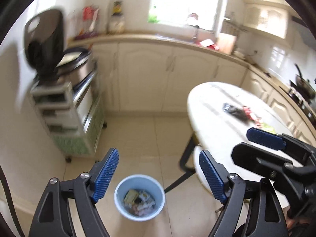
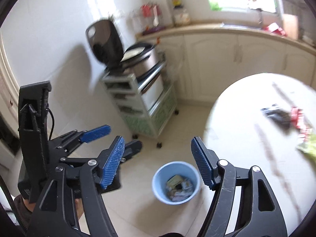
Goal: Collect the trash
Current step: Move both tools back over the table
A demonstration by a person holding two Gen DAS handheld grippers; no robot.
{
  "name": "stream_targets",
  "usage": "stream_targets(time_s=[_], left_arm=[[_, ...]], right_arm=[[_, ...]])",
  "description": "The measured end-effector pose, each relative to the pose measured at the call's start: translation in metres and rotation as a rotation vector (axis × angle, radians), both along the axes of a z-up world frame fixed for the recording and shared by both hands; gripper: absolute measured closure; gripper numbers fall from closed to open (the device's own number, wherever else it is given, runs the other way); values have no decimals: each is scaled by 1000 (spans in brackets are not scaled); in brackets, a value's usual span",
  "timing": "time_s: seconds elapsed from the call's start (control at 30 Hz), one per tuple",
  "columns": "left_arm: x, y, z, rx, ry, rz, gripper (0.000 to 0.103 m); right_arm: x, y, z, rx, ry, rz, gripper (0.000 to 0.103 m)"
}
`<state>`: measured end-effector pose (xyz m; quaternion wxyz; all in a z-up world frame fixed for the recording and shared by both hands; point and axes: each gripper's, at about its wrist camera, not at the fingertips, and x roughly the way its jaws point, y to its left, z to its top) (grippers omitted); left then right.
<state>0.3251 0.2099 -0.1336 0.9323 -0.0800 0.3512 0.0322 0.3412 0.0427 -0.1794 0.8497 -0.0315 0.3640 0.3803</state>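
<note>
A light blue trash bin (image 1: 139,197) stands on the tiled floor beside the table, with several wrappers inside; it also shows in the right wrist view (image 2: 175,182). My left gripper (image 1: 159,174) is open and empty, held above the bin. My right gripper (image 2: 158,163) is open and empty, also above the bin, to the right of the left one (image 2: 110,136). On the white round table (image 1: 213,122) lie a black wrapper (image 1: 235,111), a red wrapper (image 1: 249,113) and a green one (image 1: 269,127). The right wrist view shows them too, black (image 2: 277,115), red (image 2: 297,115), green (image 2: 309,148).
A wheeled cart (image 1: 69,118) with an open rice cooker (image 1: 59,53) stands by the left wall. Cream cabinets (image 1: 158,73) and a cluttered counter run along the back. A stove with a pan (image 1: 304,85) is at right. The table's black leg (image 1: 187,158) is near the bin.
</note>
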Motion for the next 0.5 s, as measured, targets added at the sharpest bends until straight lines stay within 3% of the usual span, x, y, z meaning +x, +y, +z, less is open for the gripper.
stream_targets(time_s=[0.27,0.5], left_arm=[[51,-102,15,57,2,-183,19],[136,-163,-1,44,73,-248,18]], right_arm=[[43,-124,20,-105,-63,-209,33],[92,-206,2,-138,4,-354,33]])
